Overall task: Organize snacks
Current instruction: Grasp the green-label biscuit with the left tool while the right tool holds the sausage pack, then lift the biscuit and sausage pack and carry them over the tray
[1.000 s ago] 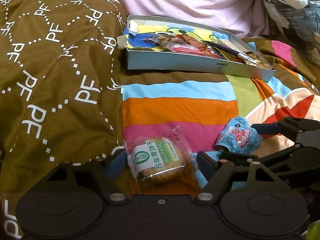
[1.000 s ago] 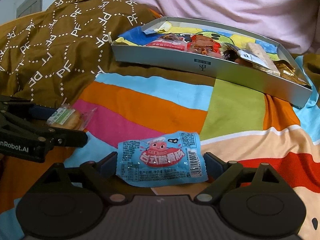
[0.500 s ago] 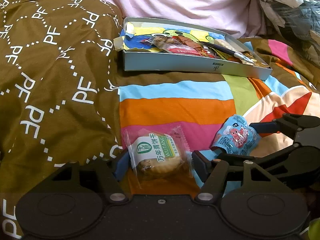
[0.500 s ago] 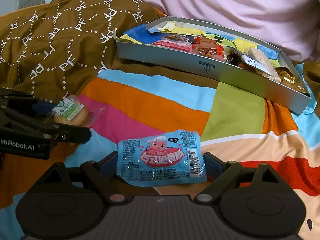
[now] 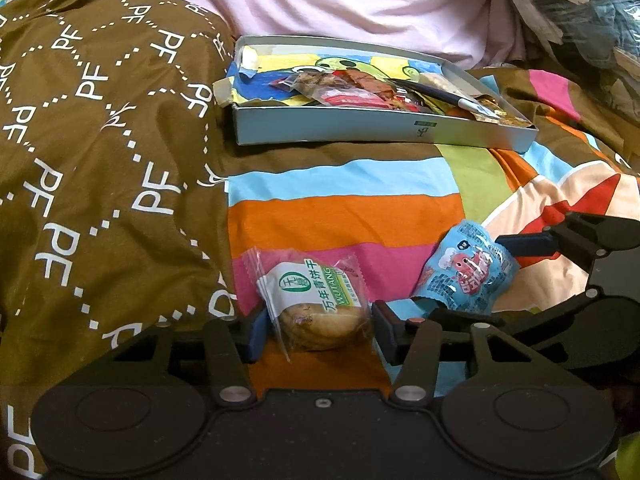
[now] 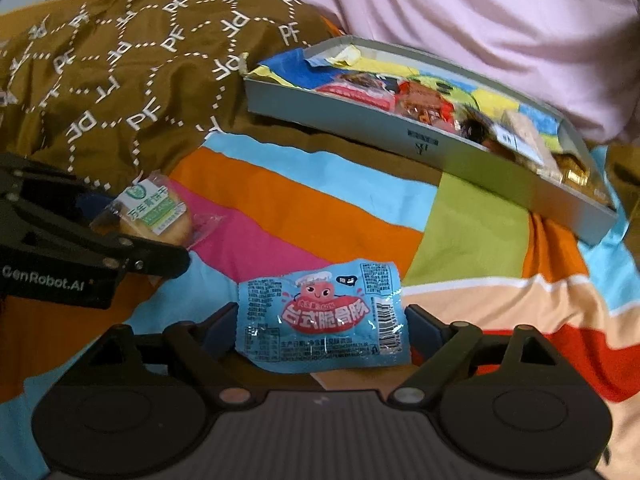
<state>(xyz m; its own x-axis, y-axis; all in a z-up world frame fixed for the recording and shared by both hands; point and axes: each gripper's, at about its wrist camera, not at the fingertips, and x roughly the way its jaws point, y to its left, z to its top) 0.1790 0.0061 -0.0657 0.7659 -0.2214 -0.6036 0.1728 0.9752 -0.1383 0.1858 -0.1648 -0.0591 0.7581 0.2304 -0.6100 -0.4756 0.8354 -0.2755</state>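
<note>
Two claws, each pinching one snack. Your left claw (image 5: 316, 326) grips clear-wrapped biscuit pack (image 5: 316, 304) with green label; your right claw (image 6: 320, 328) grips blue sausage packet (image 6: 322, 316). Both held just above striped bedsheet (image 5: 340, 216). Brown PF-print quilt (image 5: 100, 140) at left. Farther back, grey tray (image 5: 360, 130) on bed, holding mixed snack wrappers; pink bedding (image 5: 360, 0) behind it.

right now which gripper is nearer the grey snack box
Hard to call. The left gripper holds a biscuit packet and the right gripper a blue packet, both short of the box.
</note>
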